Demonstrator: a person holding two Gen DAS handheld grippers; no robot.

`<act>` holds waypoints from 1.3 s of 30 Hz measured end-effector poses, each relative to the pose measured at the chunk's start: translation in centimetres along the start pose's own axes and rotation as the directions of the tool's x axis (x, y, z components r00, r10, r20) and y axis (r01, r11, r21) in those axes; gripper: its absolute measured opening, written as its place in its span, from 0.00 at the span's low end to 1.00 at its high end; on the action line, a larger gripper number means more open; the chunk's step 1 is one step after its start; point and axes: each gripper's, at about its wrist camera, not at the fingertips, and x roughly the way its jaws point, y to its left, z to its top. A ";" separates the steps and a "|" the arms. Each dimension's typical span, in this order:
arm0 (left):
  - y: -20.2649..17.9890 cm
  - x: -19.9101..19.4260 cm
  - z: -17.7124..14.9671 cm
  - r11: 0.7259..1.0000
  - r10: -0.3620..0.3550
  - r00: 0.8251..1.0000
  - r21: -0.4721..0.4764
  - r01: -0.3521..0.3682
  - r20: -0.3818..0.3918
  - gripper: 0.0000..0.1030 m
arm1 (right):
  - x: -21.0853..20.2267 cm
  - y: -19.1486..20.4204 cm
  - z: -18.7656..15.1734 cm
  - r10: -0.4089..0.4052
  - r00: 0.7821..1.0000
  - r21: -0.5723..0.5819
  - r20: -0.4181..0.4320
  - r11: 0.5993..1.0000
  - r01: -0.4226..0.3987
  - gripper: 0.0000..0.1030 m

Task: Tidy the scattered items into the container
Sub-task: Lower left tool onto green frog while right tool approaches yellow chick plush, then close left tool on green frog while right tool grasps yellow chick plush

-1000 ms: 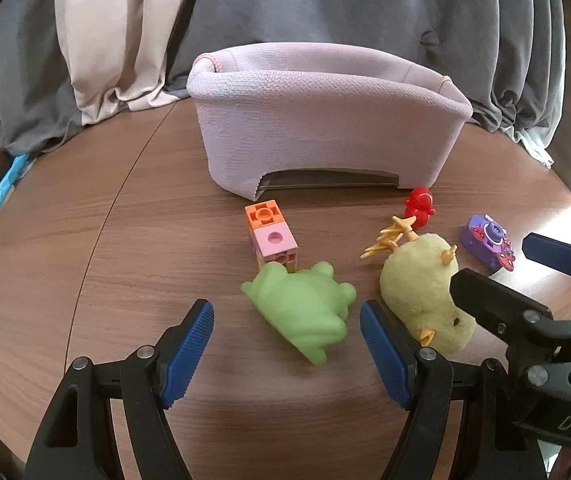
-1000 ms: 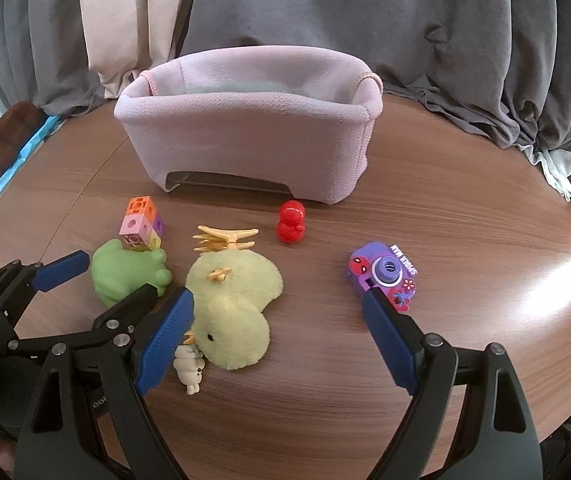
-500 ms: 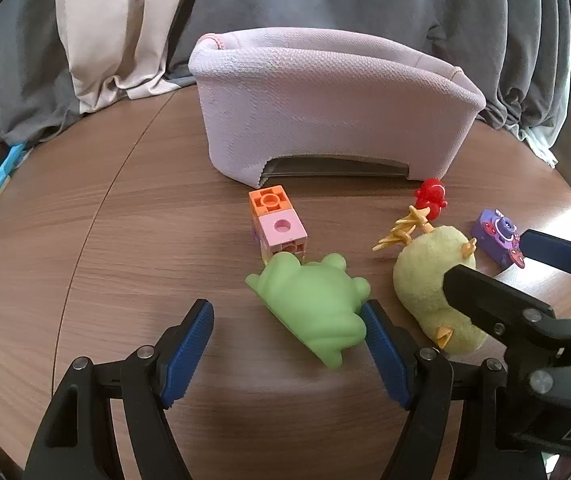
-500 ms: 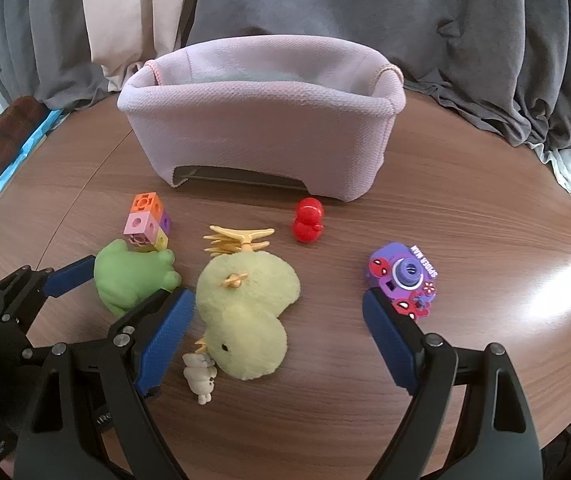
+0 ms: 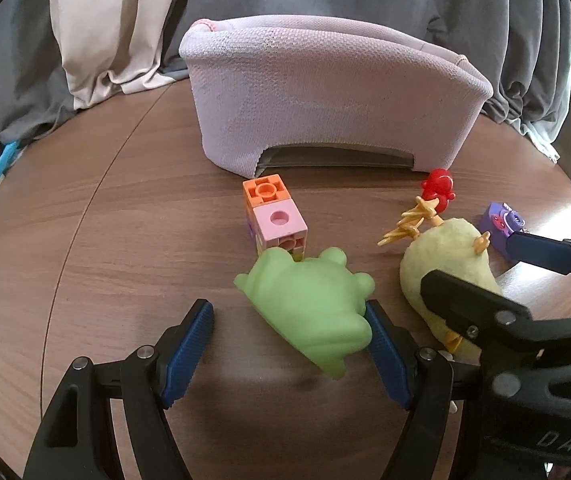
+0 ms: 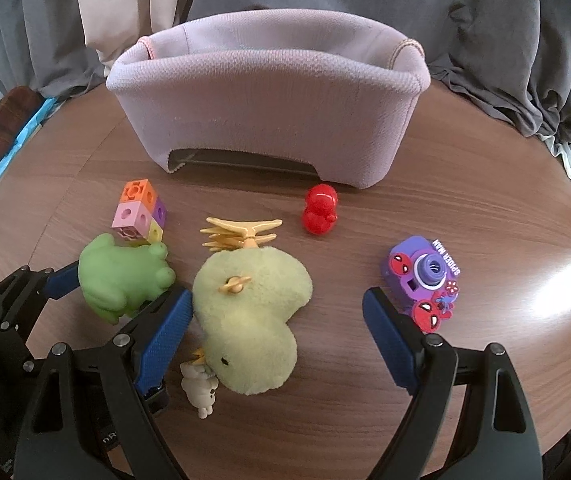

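Left gripper (image 5: 287, 340) gapes wide around the green frog (image 5: 309, 304); right gripper (image 6: 277, 336) spread open, straddling the yellow plush (image 6: 249, 312) beside it.

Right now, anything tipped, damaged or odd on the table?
The green frog toy lies tipped on its side, and the yellow plush is flopped over beside it. The pink fabric bin stands upright. Nothing looks damaged.

Bare table (image 6: 365, 400) lies open right of the yellow plush (image 6: 249, 320); toys crowd its left.
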 end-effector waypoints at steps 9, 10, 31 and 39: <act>0.1 0.2 0.1 1.000 0.010 1.000 0.017 -0.010 0.011 0.70 | 0.6 0.5 0.1 -0.001 1.000 -0.012 -0.007 1.000 0.001 0.82; 0.1 0.3 0.1 1.000 0.012 1.000 0.019 -0.012 0.012 0.70 | 0.6 0.5 0.1 0.002 1.000 -0.009 -0.007 1.000 -0.002 0.82; 0.0 -0.4 0.0 1.000 0.019 1.000 0.021 -0.020 0.011 0.46 | 0.9 0.5 0.0 0.030 0.999 0.014 -0.011 0.999 -0.030 0.60; -0.1 -1.5 0.1 1.000 0.023 0.999 0.015 -0.024 0.031 0.46 | 0.0 0.6 -0.2 0.019 1.000 0.020 0.018 1.000 -0.019 0.60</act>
